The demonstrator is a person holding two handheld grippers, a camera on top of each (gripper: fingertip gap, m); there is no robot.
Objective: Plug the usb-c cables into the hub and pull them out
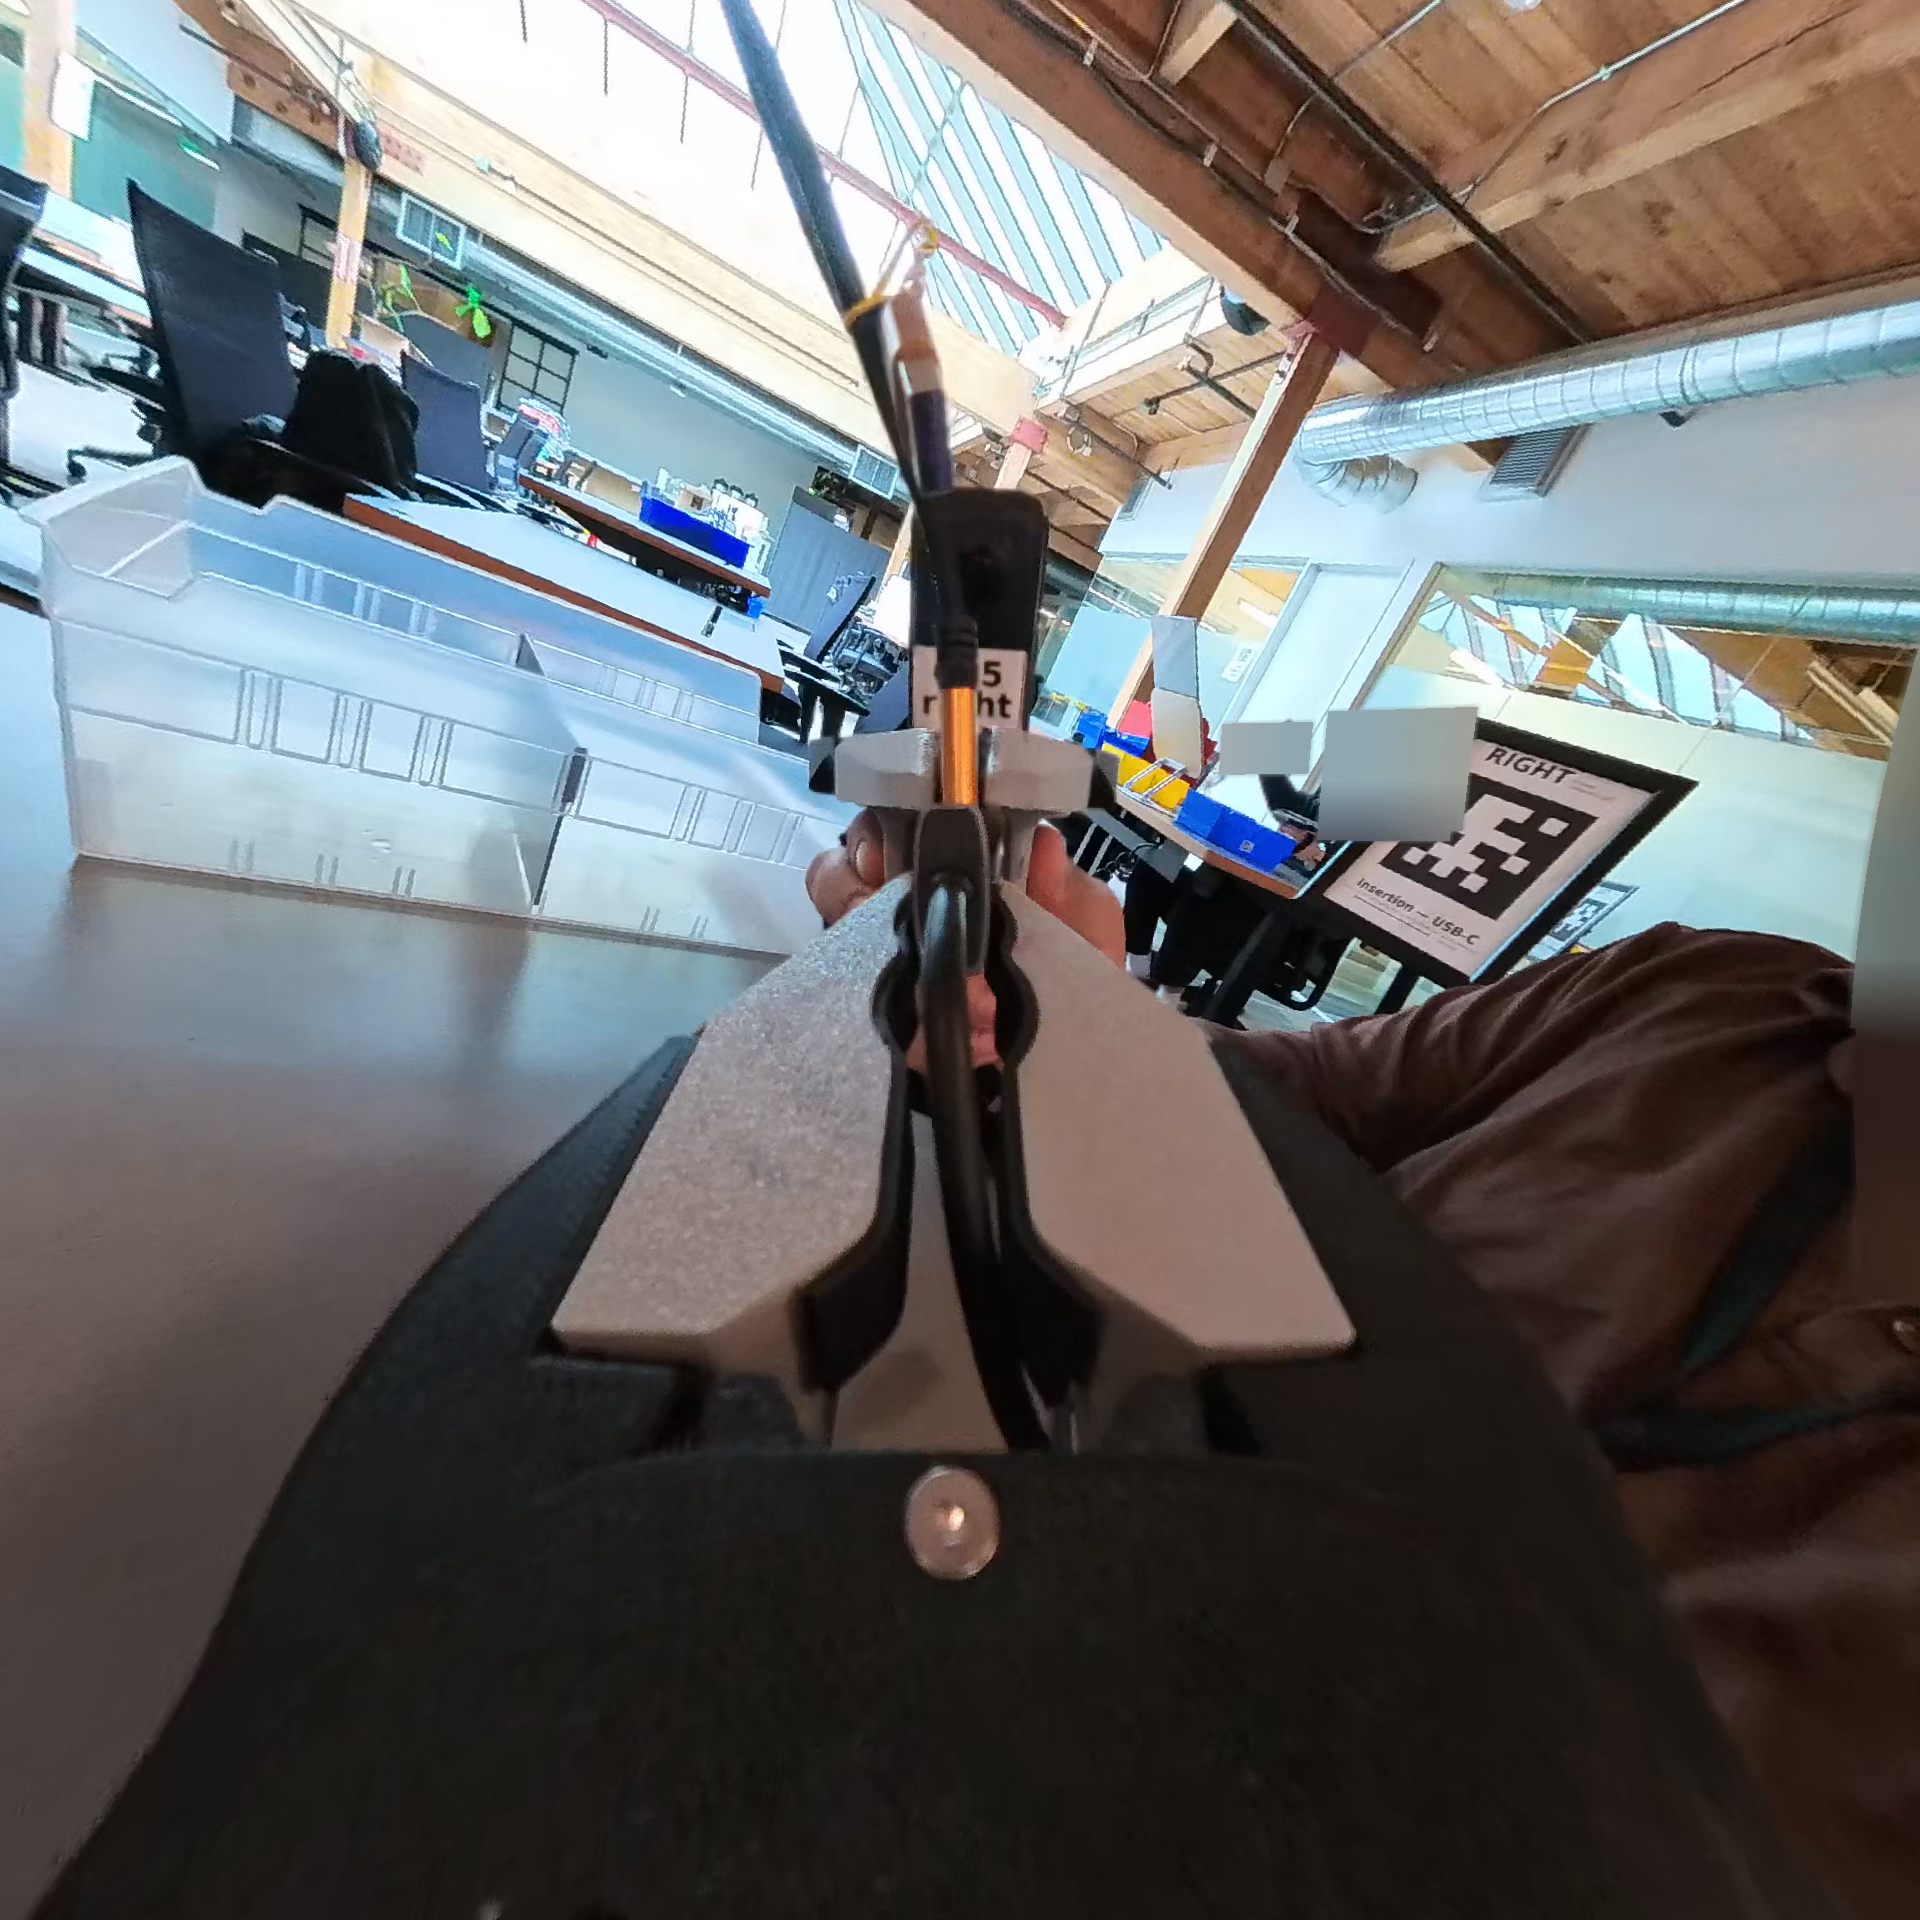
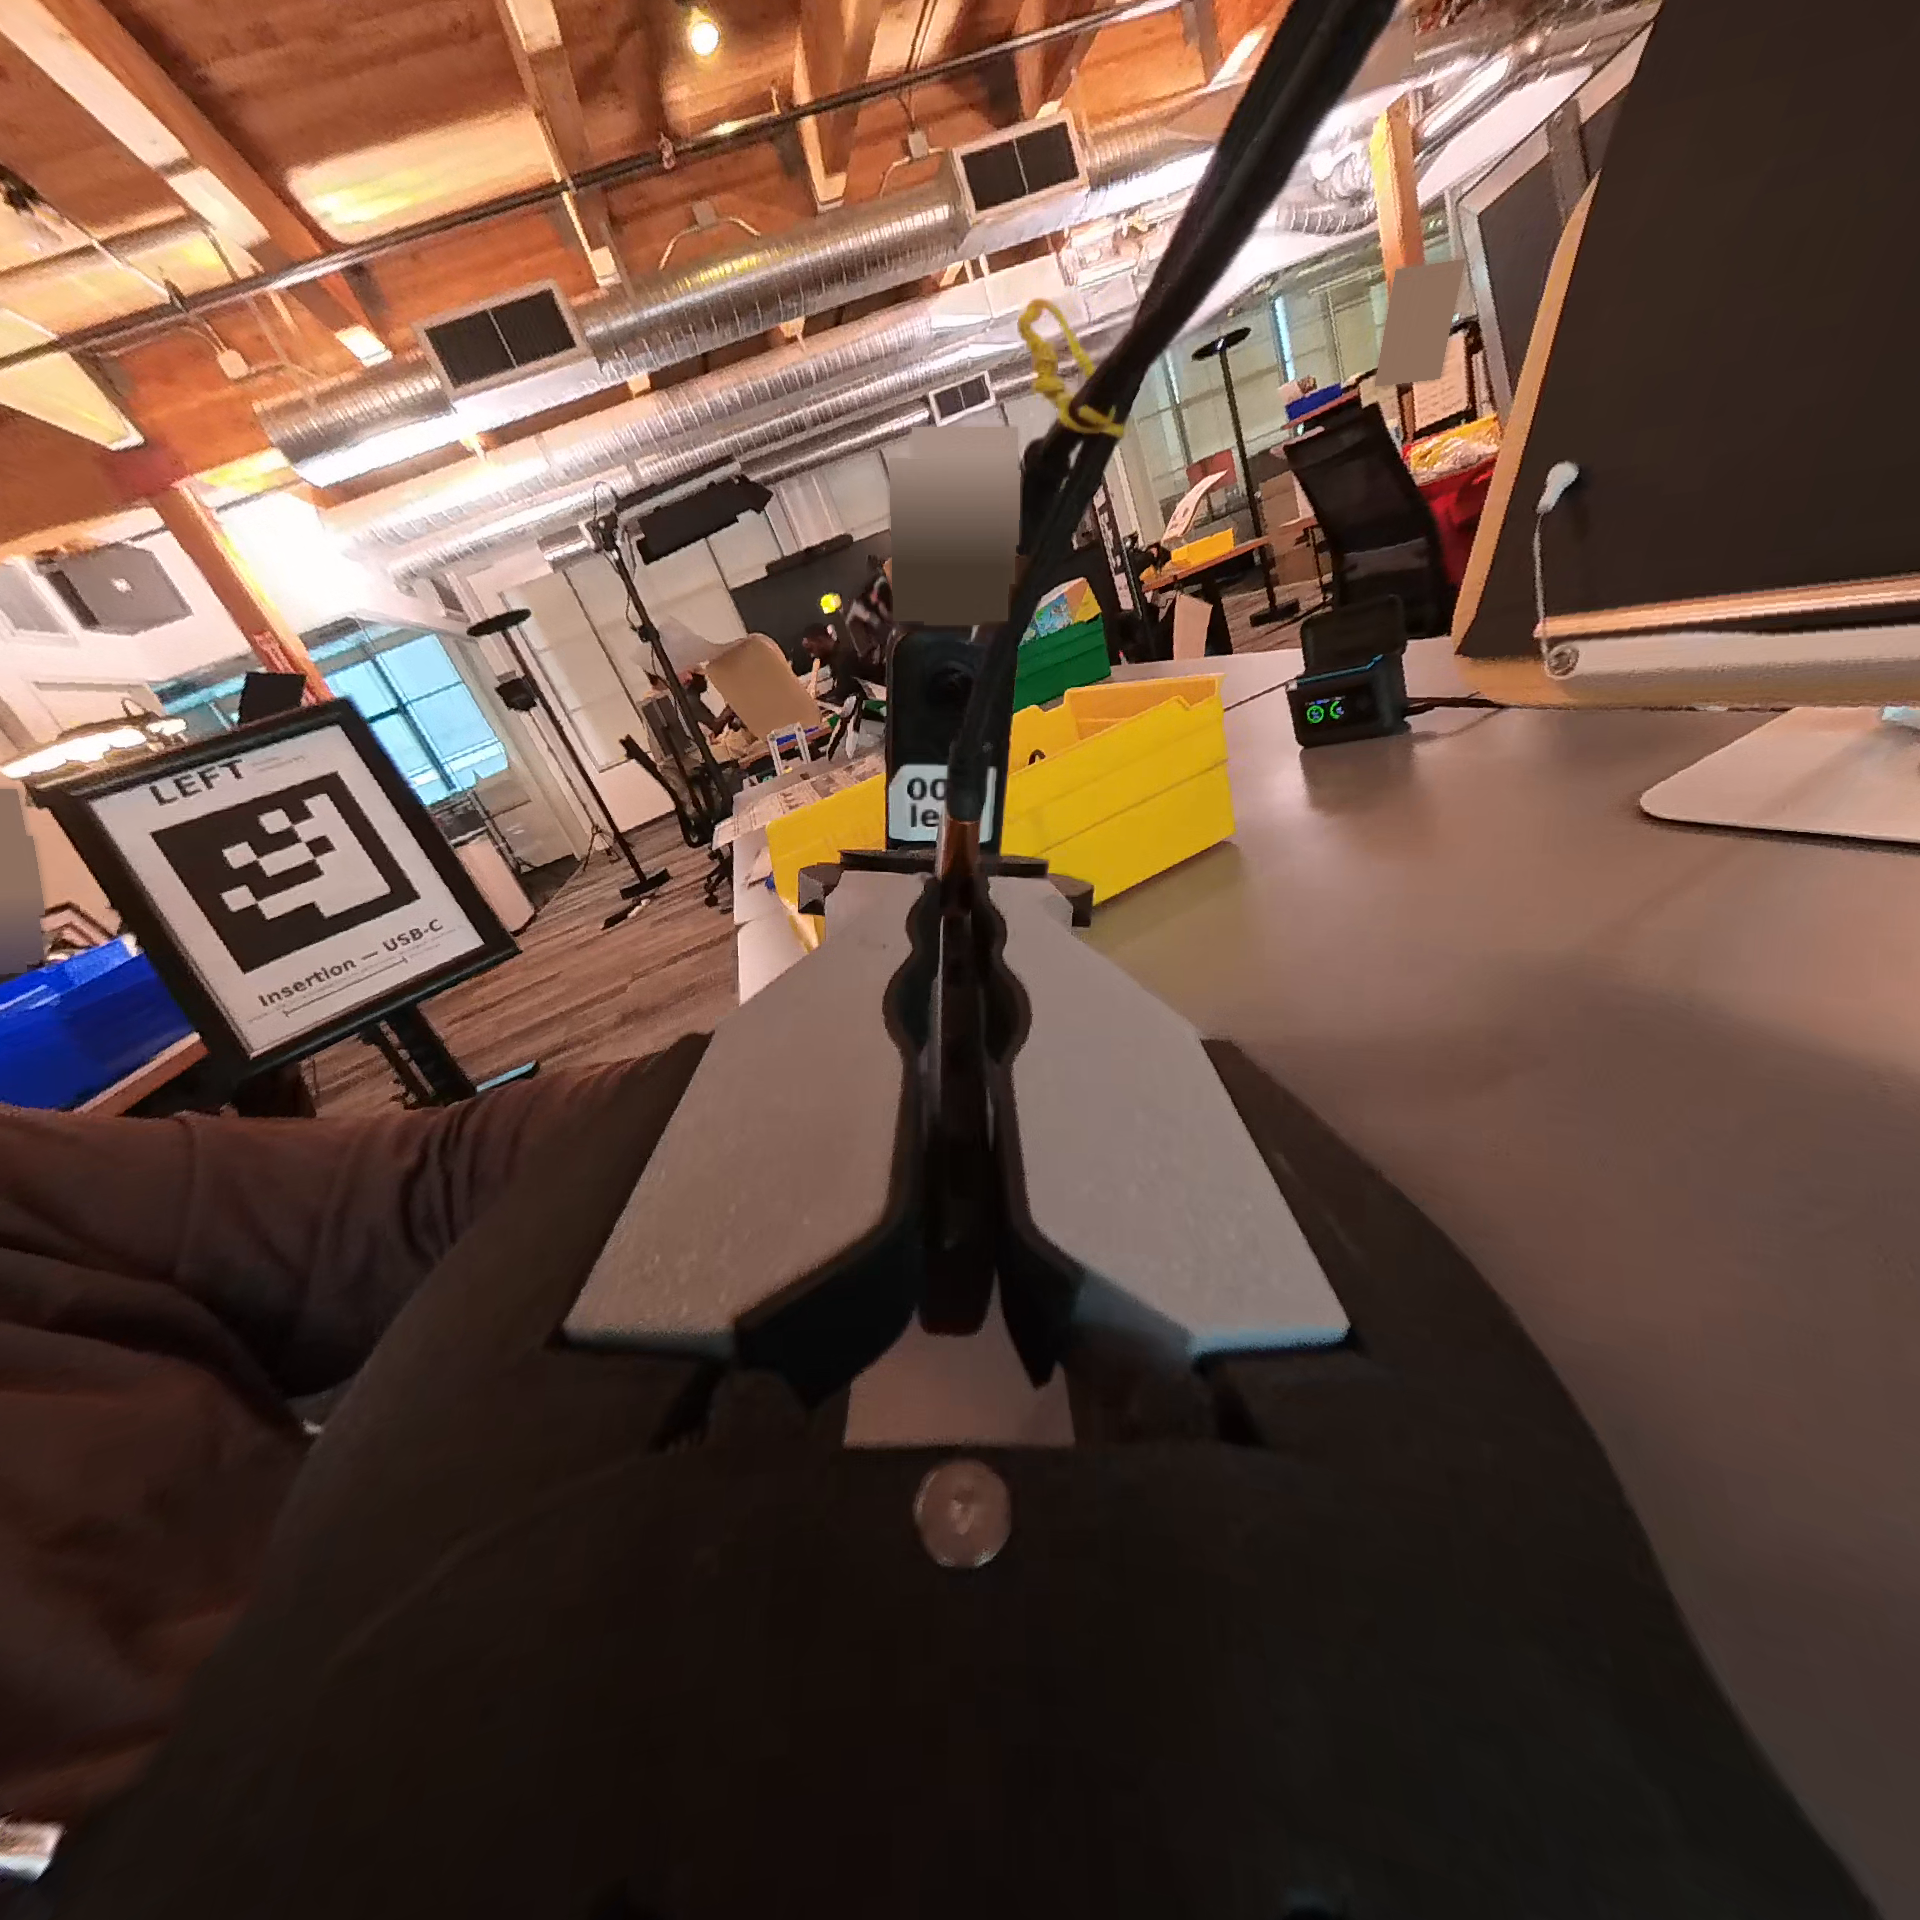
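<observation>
Both grippers face each other nose to nose. Left gripper (image 1: 961,914) clamped on black cable (image 1: 961,1143). Right gripper (image 2: 961,935) pinched on dark plug body (image 2: 951,1195), orange connector (image 1: 958,748) between tips. Hub hidden, can't tell where. Risk: slight tilt jams connector; overhead cable tug twists it.

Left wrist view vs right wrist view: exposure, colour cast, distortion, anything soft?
Left wrist view: cool cast, skylight blown out, heavy fisheye bending of the duct, black cable sharp inside the shut left claw. Right wrist view: warm orange cast, no blown highlights except the ceiling lamp, yellow bin sharp, right claw base dark and soft, table edge curved by the lens.
</observation>
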